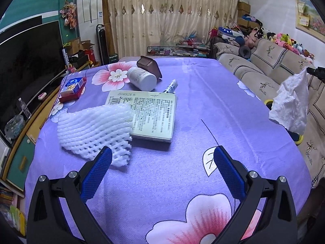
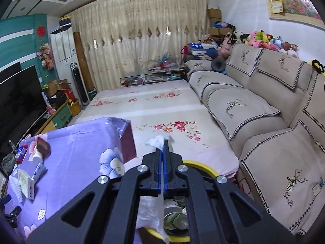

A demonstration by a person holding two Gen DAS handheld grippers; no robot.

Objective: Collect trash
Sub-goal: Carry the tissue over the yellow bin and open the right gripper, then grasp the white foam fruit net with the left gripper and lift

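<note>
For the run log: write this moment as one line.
task: collect trash | right gripper: shut on tissue, over yellow bin | left gripper: open, empty, near foam net

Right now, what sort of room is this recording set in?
Most likely a home living room: a long beige sofa topped with stuffed toys, a large television on a low cabinet, and drawn curtains along the far wall.

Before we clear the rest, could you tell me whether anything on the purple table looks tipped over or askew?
Yes: the white bottle lies on its side against a tilted brown container. The foam net lies partly over the flat box.
</note>
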